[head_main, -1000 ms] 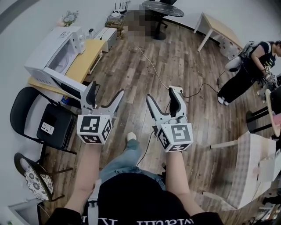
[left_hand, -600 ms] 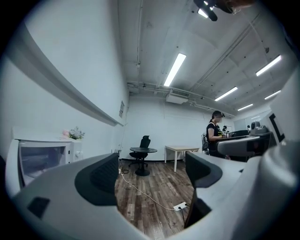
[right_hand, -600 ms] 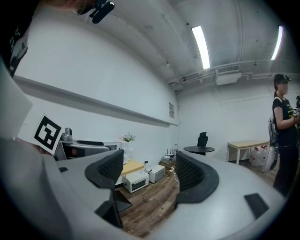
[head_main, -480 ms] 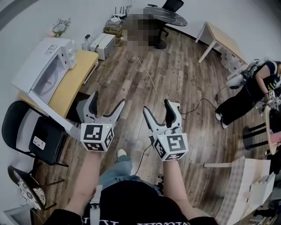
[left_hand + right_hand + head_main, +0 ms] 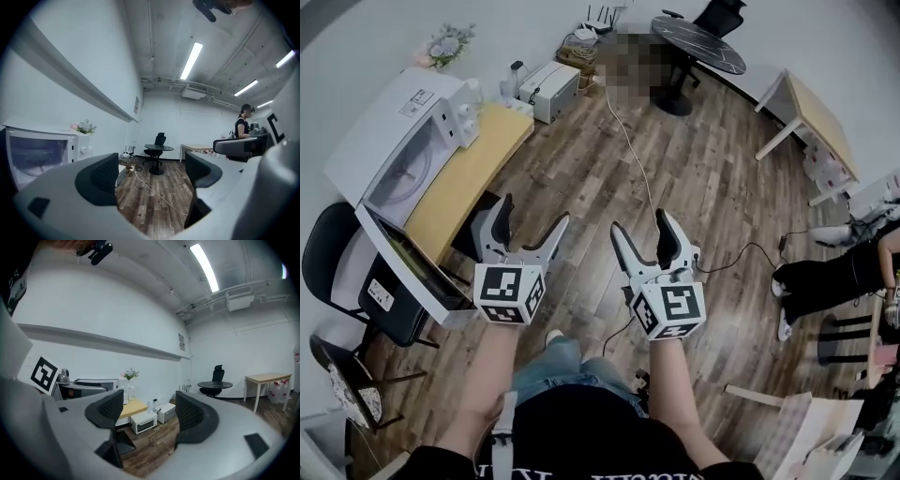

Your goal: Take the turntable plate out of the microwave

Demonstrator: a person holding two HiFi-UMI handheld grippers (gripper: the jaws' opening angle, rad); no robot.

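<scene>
- wooden plank floor [image 5: 675, 178] lies wide and bare ahead of both grippers, with a white cable [image 5: 623, 131] trailing across it.
- pale wood bench [image 5: 473, 173] along the left wall carries the white microwave [image 5: 384, 122]; its door [image 5: 412, 272] is swung out, the edge near the left gripper.
- turntable plate [image 5: 398, 178] lies flat inside the cavity, round, so no long axis; the opening faces the room.
- left gripper [image 5: 532, 214] is held level over the floor, just right of the door, jaws apart and empty.
- right gripper [image 5: 641, 223] sits beside it, forearm straight, jaws spread, nothing between them.
</scene>
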